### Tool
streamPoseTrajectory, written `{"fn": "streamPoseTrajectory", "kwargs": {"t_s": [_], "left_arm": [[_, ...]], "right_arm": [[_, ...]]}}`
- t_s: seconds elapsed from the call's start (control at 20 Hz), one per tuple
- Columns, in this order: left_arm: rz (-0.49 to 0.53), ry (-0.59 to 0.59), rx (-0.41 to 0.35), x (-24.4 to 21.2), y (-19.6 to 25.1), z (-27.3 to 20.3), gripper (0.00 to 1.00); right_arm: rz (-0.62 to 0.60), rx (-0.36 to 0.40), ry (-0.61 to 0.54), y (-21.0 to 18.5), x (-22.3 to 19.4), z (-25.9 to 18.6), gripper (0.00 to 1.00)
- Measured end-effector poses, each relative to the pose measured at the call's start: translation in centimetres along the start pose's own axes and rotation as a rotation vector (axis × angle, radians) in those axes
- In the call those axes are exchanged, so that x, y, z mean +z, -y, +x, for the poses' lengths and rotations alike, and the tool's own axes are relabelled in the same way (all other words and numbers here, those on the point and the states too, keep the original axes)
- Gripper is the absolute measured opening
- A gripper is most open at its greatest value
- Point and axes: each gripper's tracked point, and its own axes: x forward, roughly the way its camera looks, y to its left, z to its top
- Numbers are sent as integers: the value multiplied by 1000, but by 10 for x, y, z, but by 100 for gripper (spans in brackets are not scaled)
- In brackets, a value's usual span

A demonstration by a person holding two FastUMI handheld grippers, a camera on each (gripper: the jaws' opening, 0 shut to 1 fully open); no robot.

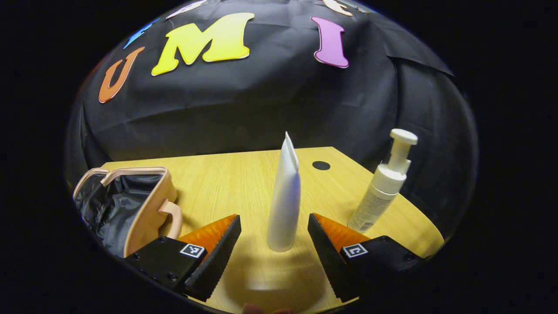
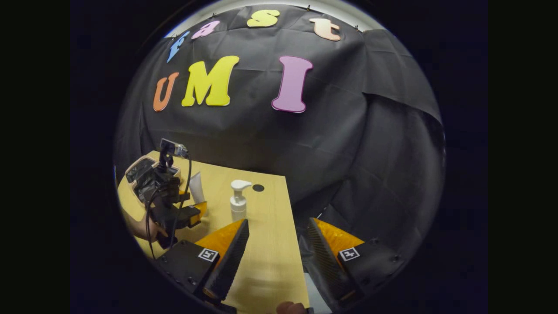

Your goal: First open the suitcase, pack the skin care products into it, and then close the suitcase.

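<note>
Left claw (image 1: 274, 248) is spread wide with the tall tube (image 1: 284, 200) standing upright right between its fingers.

At the bottom of the frame the right gripper (image 2: 272, 253) has its fingers spread wide, nothing between them, above the near right corner of a light wooden table (image 2: 270, 226). A white pump bottle (image 2: 238, 201) stands upright at centre. At left, the left gripper (image 2: 198, 209), held by a hand (image 2: 137, 226), sits beside a white tube (image 2: 197, 186). An open tan suitcase (image 2: 138, 168) lies at far left.
</note>
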Motion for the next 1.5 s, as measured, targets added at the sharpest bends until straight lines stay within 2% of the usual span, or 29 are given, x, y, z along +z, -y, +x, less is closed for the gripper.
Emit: {"fn": "streamPoseTrajectory", "kwargs": {"t_s": [0.1, 0.3, 0.4, 0.45, 0.55, 0.6, 0.65, 0.75, 0.8, 0.85, 1.05, 1.25, 1.5], "left_arm": [[5, -26, -7, -6, 1, 12, 99], [31, -73, -24, -16, 4, 25, 89], [37, -88, -34, -20, 7, 29, 78], [44, -91, -35, -20, 7, 30, 63], [45, -96, -58, -21, 8, 31, 51], [41, -96, -62, -21, 7, 29, 57], [32, -90, -64, -19, 4, 26, 49], [1, -62, -81, -6, 4, 12, 49], [-2, -47, -82, 3, 1, 1, 56], [-4, -39, -86, 10, -2, -13, 49], [-12, -44, -66, 23, -23, -74, 49], [-65, -85, -7, 14, -59, -122, 48], [-118, -113, 102, 14, -115, -167, 48]], "right_arm": [[3, 7, -6, -2, -1, 7, 82], [8, 17, -13, -4, -4, 14, 82], [13, 16, -16, -3, -6, 15, 82], [17, 14, -18, -3, -7, 16, 82], [20, 18, -17, -5, -9, 19, 82], [17, 26, -16, -7, -11, 21, 82], [14, 43, -16, -13, -15, 25, 81], [27, 82, -19, -27, -23, 41, 81], [35, 98, -32, -36, -33, 55, 82], [44, 120, -46, -48, -42, 68, 82], [36, 207, -101, -100, -74, 115, 82], [87, 198, -102, -122, -70, 159, 82], [154, 170, -116, -133, -82, 198, 80]]}}
